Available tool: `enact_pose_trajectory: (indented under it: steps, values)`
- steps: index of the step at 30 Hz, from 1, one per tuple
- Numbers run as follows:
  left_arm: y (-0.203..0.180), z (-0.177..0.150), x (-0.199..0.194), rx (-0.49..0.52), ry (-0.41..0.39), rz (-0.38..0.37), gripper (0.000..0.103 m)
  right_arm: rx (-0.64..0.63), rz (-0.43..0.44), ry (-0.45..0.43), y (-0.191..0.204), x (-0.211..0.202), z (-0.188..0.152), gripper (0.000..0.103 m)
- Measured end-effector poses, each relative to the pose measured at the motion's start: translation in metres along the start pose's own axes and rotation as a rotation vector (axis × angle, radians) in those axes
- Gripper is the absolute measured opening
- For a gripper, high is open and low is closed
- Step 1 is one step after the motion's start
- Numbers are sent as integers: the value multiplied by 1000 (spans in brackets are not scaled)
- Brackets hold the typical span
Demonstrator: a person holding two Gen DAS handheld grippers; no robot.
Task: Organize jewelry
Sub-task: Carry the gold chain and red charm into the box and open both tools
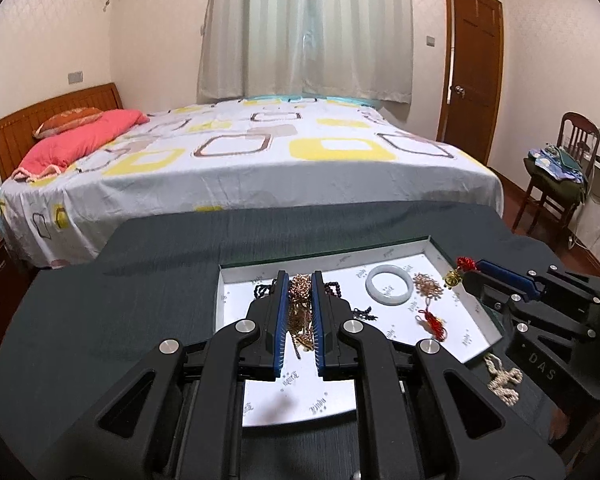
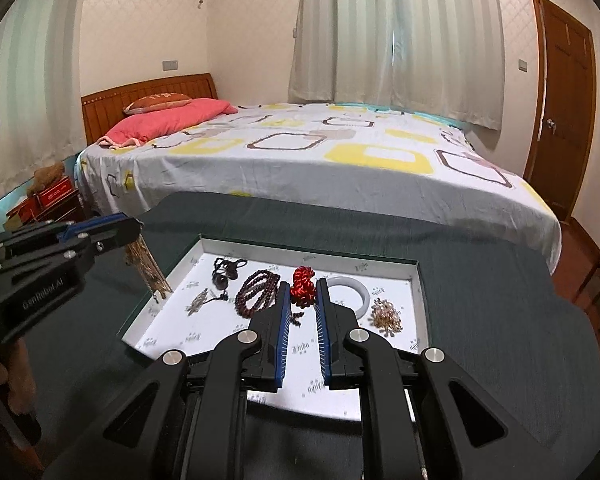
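The left gripper (image 1: pixel 301 280) is clamped on a gold chain (image 1: pixel 299 312), which bunches between its blue pads (image 1: pixel 281 320) and hangs below them over the tray (image 1: pixel 466 322). From the right wrist camera the same chain (image 2: pixel 148 270) dangles from the left gripper (image 2: pixel 134 226) as a loose bundle whose lower end reaches the tray's left rim (image 2: pixel 156 300); whether it touches the rim is hard to tell.

The right gripper (image 2: pixel 303 283) is closed on a red knotted cord (image 2: pixel 302 287), pinched between its fingertips above the tray. In the left view that gripper (image 1: pixel 470 270) shows at the right, with the red knot (image 1: pixel 466 263) at its tip and a small gold charm (image 1: pixel 451 280) hanging just under it.

The tray is a shallow white box lying on a dark cloth (image 1: pixel 140 280), under both tools. Just right of the right gripper's tips lies a white bangle (image 2: pixel 350 292), and beyond it to the right a pale bead cluster (image 2: pixel 386 316). Just left of those tips lies a coil of dark red beads (image 2: pixel 256 292); farther left, a black cord necklace (image 2: pixel 228 268) and a small grey piece (image 2: pixel 198 300).

In the left view a red tassel (image 1: pixel 434 322) lies in the tray, right of the left gripper. A white pearl string (image 1: pixel 502 380) lies on the cloth outside the tray's near right corner, under the right gripper's body.

Beyond the cloth stands a bed (image 1: pixel 260 160).
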State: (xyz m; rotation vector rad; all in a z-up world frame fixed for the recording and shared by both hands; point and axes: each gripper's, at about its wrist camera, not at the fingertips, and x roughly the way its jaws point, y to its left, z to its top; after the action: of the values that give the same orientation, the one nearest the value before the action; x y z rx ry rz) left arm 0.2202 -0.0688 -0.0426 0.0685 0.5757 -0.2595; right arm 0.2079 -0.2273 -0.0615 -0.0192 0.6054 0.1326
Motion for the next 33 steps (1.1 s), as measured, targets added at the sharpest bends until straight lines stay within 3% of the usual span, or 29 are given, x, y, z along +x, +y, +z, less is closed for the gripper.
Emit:
enact_pose_trajectory:
  steps: [12,24,33]
  values:
    - [16,-49,88,-35,176,75,11,12,-12,180,4,79,-35,13]
    - [20,-65,112,-38,260,87,11,-16,-36,225,8,100,-44,14]
    - [18,-68,112,-37,263,90,15,-25,-38,229,10,103,-45,15]
